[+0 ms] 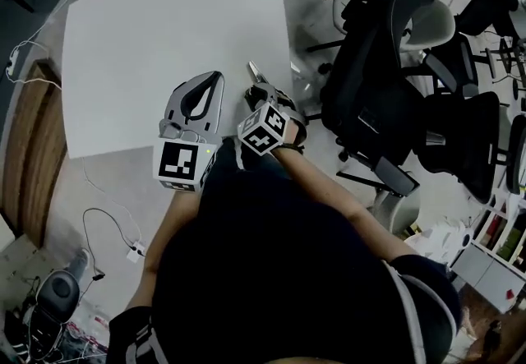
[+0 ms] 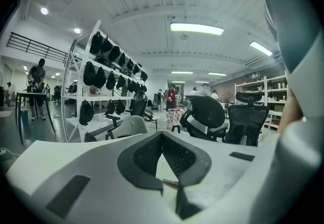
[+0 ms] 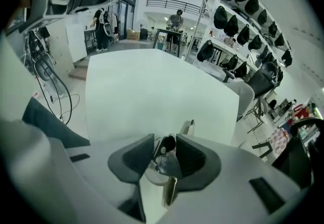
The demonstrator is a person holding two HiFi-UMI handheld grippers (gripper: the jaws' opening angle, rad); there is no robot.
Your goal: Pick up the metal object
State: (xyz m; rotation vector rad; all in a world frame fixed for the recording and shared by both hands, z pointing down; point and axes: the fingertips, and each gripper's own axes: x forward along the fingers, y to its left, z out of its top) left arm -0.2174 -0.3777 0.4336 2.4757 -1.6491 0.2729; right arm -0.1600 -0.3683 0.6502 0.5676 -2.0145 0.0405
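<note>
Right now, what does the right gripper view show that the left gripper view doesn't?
Only the right gripper view: the right hand-held gripper with its jaws closed on the shiny metal object, the white table stretching ahead, and cables on the floor.

Only the left gripper view: the left hand-held gripper with its jaw tips together, black office chairs and long ceiling lights.

Both: the tall rack of dark items.

White table [image 1: 164, 50], black office chairs [image 1: 386, 66] beside it, cables [image 1: 107, 231] on floor
</note>
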